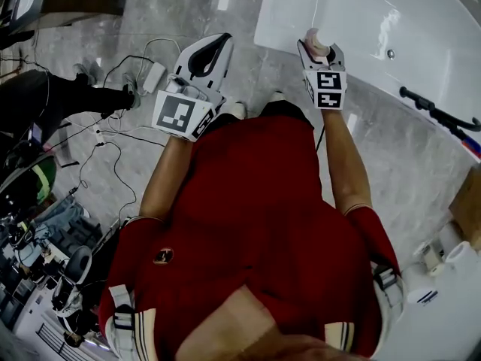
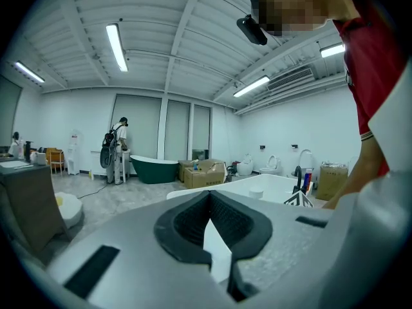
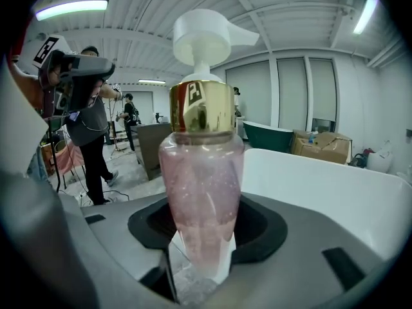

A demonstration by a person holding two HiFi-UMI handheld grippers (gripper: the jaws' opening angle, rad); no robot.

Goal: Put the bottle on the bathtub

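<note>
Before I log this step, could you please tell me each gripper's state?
Left gripper: closed, empty.
Right gripper: closed on the bottle.

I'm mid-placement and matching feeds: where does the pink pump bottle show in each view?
Head view: top, right of centre; the pump bottle sits in the right gripper at the white bathtub's near rim.
Left gripper view: not in it.
Right gripper view: dead centre, upright between the jaws.
Shared landmark: the white bathtub, in all three views.
</note>
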